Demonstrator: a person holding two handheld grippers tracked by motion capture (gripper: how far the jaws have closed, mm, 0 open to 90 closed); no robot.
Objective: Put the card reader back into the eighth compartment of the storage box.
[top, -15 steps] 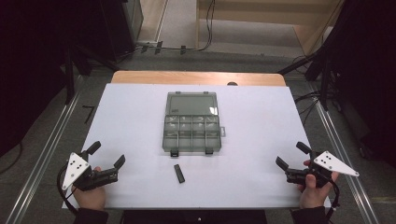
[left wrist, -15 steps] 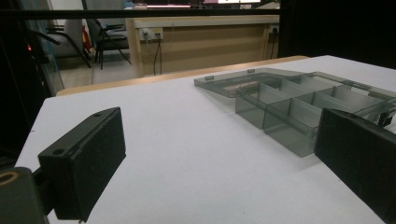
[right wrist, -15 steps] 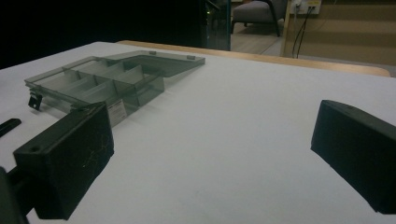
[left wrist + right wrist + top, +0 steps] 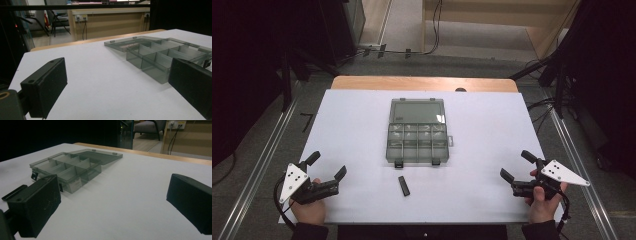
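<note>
The left gripper [image 4: 328, 165] rests low over the near left corner of the white counter [image 4: 492, 145], its black fingers [image 4: 45, 88] spread wide with nothing between them and nothing touching them. The right gripper [image 4: 517, 165] sits over the near right corner, its fingers [image 4: 35, 207] equally wide apart and empty. Each is held in a hand at the counter's near edge, with a grey three-cornered plate on top.

Between them, well apart from both, a smoky transparent plastic compartment box [image 4: 417, 142] lies at the middle of the counter with its hinged lid [image 4: 417, 111] laid flat open on the far side. Its divided compartments look empty in both gripper views. Two dark latches hang at its near edge. Just in front of the box, on the bare surface, lies a small flat black rectangular piece [image 4: 403, 185], touching nothing.

The counter is a white sheet over a wooden top [image 4: 422, 83] whose far strip shows. Around it are grey floor, metal rails on either side, dark stands and cables, and pale wooden furniture beyond.
</note>
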